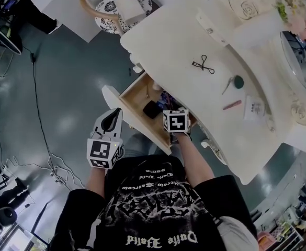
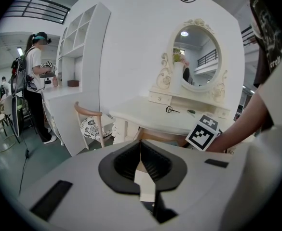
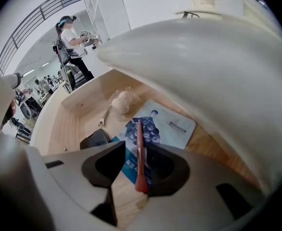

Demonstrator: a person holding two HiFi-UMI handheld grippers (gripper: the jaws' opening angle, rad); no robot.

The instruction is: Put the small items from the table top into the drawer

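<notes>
Pale wood lines the open drawer (image 3: 68, 124) into which the right gripper (image 3: 135, 150) reaches, under the overhanging edge of the white table top (image 3: 218, 71). Its jaws stand spread. A slim pink-red stick (image 3: 139, 148) lies lengthwise between them, close along the inner face of the right-hand jaw and with a clear gap to the left-hand one, so the pads do not pinch it. Below and just ahead of the jaws, a blue printed card (image 3: 155, 124) lies flat on the drawer floor. A small black object (image 3: 95, 138) sits to the left of the jaws, and farther ahead is a pale crumpled lump (image 3: 123, 101) with a small metal clip (image 3: 104, 117) just beside it. The left gripper (image 2: 141, 146) hangs in the air to the left of the drawer, apart from the table, its jaws pressed together with nothing between them. On the table top beyond and to the right of the right gripper lie a black looped tool (image 1: 203, 64), a small green round piece (image 1: 238, 81), another pink stick (image 1: 232, 104) and a white card (image 1: 255, 107).
</notes>
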